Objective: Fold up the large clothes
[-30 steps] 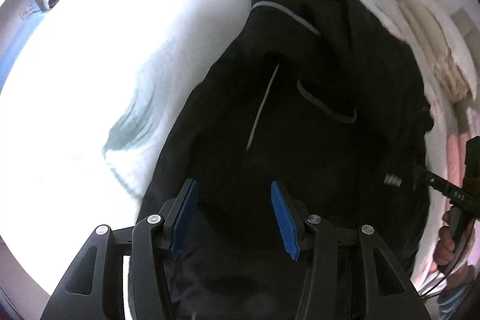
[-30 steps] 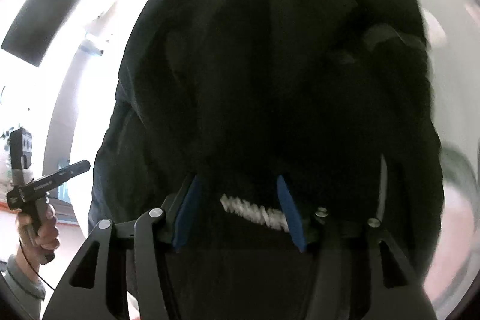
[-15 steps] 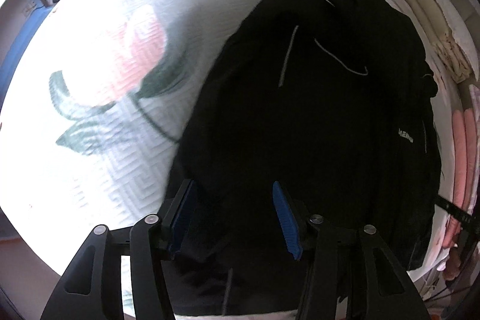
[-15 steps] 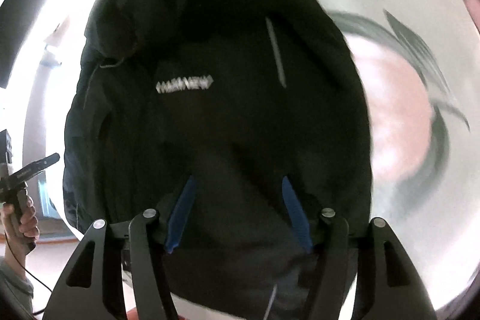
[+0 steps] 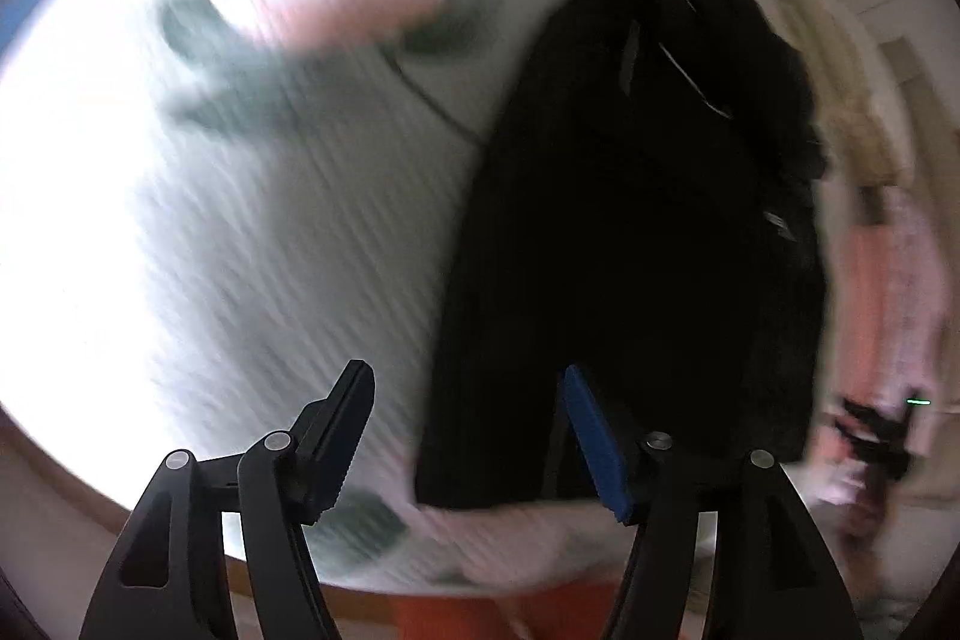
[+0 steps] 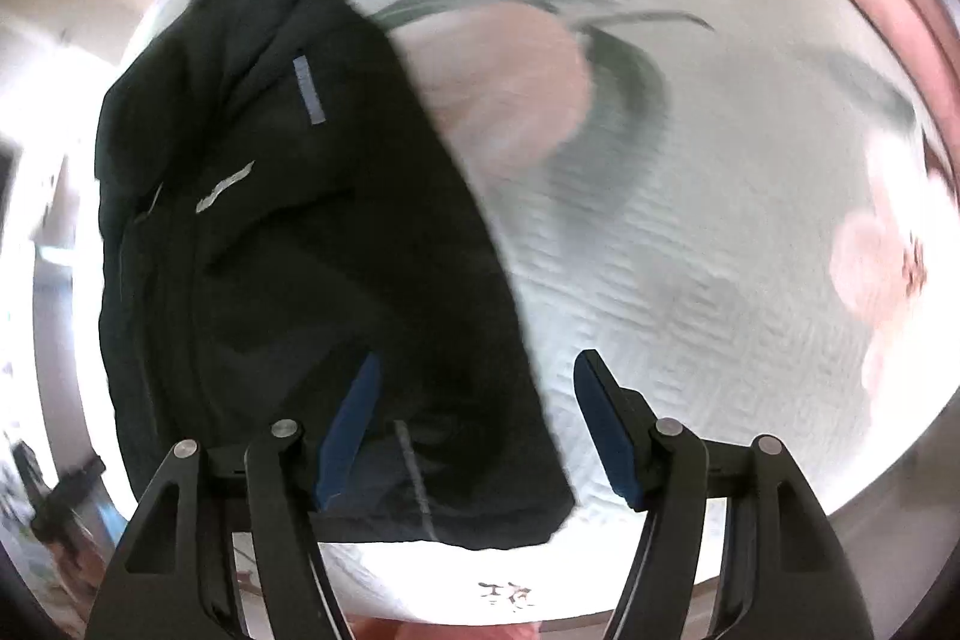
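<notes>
A black jacket (image 5: pixel 630 250) with thin grey stripes lies folded into a long narrow shape on a white flowered bedspread (image 5: pixel 270 220). In the left wrist view it fills the right half. My left gripper (image 5: pixel 465 382) hovers above its near left edge, jaws opening, nothing pressed between the blue pads. In the right wrist view the jacket (image 6: pixel 300 250) fills the left half. My right gripper (image 6: pixel 480 364) hangs over its near right edge, jaws opening too, with nothing gripped. Both views are blurred by motion.
The bedspread (image 6: pixel 690 250) shows pink flowers and green leaves, and its near edge runs just below both grippers. A blurred hand with the other gripper (image 5: pixel 876 436) shows at far right. Cream folded bedding (image 5: pixel 852 112) lies beyond the jacket.
Both grippers have swung outward from above the jacket's middle to its side edges. Their jaws stand wider. More bare bedspread is in each view.
</notes>
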The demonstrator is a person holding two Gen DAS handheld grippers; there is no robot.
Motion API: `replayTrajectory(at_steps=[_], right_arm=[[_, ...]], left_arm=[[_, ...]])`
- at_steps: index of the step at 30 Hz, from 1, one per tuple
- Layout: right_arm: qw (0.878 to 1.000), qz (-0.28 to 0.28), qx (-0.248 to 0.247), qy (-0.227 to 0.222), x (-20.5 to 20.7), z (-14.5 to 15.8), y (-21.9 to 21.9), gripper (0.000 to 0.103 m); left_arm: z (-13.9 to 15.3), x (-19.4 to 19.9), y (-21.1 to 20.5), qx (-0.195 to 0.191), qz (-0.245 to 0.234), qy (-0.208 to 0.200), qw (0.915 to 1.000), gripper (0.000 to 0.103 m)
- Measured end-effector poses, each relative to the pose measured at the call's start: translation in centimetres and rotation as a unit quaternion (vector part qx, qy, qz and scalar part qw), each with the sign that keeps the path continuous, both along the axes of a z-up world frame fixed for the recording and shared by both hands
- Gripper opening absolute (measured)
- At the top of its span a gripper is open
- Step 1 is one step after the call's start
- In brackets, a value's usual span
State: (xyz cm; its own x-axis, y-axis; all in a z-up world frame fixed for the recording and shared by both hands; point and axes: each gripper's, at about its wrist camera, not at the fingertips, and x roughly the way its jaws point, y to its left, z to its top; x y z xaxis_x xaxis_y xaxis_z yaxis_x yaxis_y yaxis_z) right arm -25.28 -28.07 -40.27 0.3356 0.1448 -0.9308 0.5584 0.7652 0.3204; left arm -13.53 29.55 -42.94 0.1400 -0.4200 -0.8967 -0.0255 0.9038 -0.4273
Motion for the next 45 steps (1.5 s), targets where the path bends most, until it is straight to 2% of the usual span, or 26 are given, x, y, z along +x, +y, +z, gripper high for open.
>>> replayTrajectory(at_steps=[2,4,5,10,14,16,17,19,20,22,25,29,31,32,33,34,35,36,37,38,39,41,43,45], right_arm=[[1.000,0.001,0.022,0.000,-0.4,-1.1,-0.3,0.070],[0.999,0.008,0.047,-0.002,-0.6,-2.3,-0.3,0.070],[0.999,0.009,0.051,-0.003,-0.6,-2.9,-0.2,0.070],[0.998,0.019,0.061,-0.007,-0.3,-5.2,0.3,0.070],[0.997,0.024,0.067,-0.018,0.3,-5.9,1.0,0.070],[0.997,0.041,0.067,-0.014,0.7,-6.0,1.5,0.057],[0.996,0.048,0.074,-0.012,0.7,-6.1,1.7,0.054],[0.995,0.063,0.081,-0.009,0.6,-6.3,2.3,0.052],[0.994,0.071,0.079,-0.008,0.4,-6.2,2.5,0.051],[0.993,0.090,0.082,-0.006,0.0,-6.1,3.4,0.051],[0.989,0.122,0.086,0.010,-0.6,-6.4,4.8,0.051],[0.988,0.102,0.115,0.010,-0.6,-7.2,4.1,0.052],[0.988,0.082,0.133,0.001,-0.2,-7.5,3.2,0.052],[0.987,0.078,0.137,0.002,0.1,-7.6,2.9,0.052],[0.987,0.082,0.136,0.005,0.4,-7.6,2.9,0.052],[0.987,0.092,0.128,0.010,0.5,-7.4,3.2,0.048],[0.987,0.115,0.107,0.014,0.7,-7.0,3.9,0.041],[0.986,0.135,0.100,0.011,0.6,-6.7,4.2,0.023],[0.985,0.144,0.096,0.010,0.6,-6.3,4.3,0.018],[0.985,0.148,0.092,0.010,0.7,-5.9,4.4,0.016],[0.984,0.152,0.090,0.009,0.8,-5.4,4.4,0.014],[0.984,0.156,0.085,0.012,1.2,-4.7,4.7,0.013],[0.984,0.158,0.087,0.008,1.5,-3.6,4.9,0.011],[0.983,0.156,0.093,-0.008,2.7,-1.3,4.6,0.011]], left_arm=[[-0.9,-0.5,0.7,-0.025,0.006,0.005,0.9997,0.068],[-1.8,-0.8,1.1,-0.021,0.011,0.004,0.9997,0.067],[-2.0,-0.8,1.6,-0.020,0.016,0.002,0.9997,0.067],[-3.5,0.2,2.8,-0.063,0.035,0.003,0.9974,0.067],[-5.2,1.9,2.7,-0.130,0.031,0.025,0.9907,0.067],[-5.3,1.8,2.2,-0.143,0.029,0.019,0.9891,0.067],[-5.2,1.5,1.8,-0.149,0.026,0.014,0.9883,0.065],[-5.3,1.1,1.3,-0.156,0.018,0.012,0.9876,0.035],[-5.2,0.8,1.0,-0.155,0.009,0.013,0.9878,0.016],[-4.5,0.3,0.4,-0.169,-0.004,-0.003,0.9856,0.013],[-3.5,0.0,0.0,-0.187,0.000,-0.016,0.9823,0.013],[-5.1,0.6,-0.1,-0.163,0.012,0.011,0.9865,0.016],[-6.1,0.8,0.0,-0.165,0.022,0.024,0.9857,0.026],[-6.7,0.8,-0.1,-0.178,0.028,0.037,0.9830,0.043],[-7.2,0.6,0.0,-0.190,0.034,0.048,0.9799,0.052],[-7.3,0.5,-0.1,-0.201,0.040,0.051,0.9774,0.053],[-7.1,0.3,-0.4,-0.195,0.038,0.046,0.9790,0.053],[-6.6,0.2,-0.9,-0.177,0.026,0.037,0.9831,0.051],[-6.2,0.0,-1.5,-0.159,0.013,0.034,0.9865,0.050],[-6.0,-0.1,-1.9,-0.147,0.003,0.035,0.9885,0.041],[-5.5,-0.3,-2.4,-0.134,-0.010,0.035,0.9903,0.026],[-4.3,-0.6,-2.8,-0.106,-0.022,0.031,0.9937,0.010],[-2.9,-0.3,-2.9,-0.119,-0.012,0.029,0.9924,0.008],[0.2,0.5,-3.3,-0.131,-0.008,0.006,0.9913,0.008]])
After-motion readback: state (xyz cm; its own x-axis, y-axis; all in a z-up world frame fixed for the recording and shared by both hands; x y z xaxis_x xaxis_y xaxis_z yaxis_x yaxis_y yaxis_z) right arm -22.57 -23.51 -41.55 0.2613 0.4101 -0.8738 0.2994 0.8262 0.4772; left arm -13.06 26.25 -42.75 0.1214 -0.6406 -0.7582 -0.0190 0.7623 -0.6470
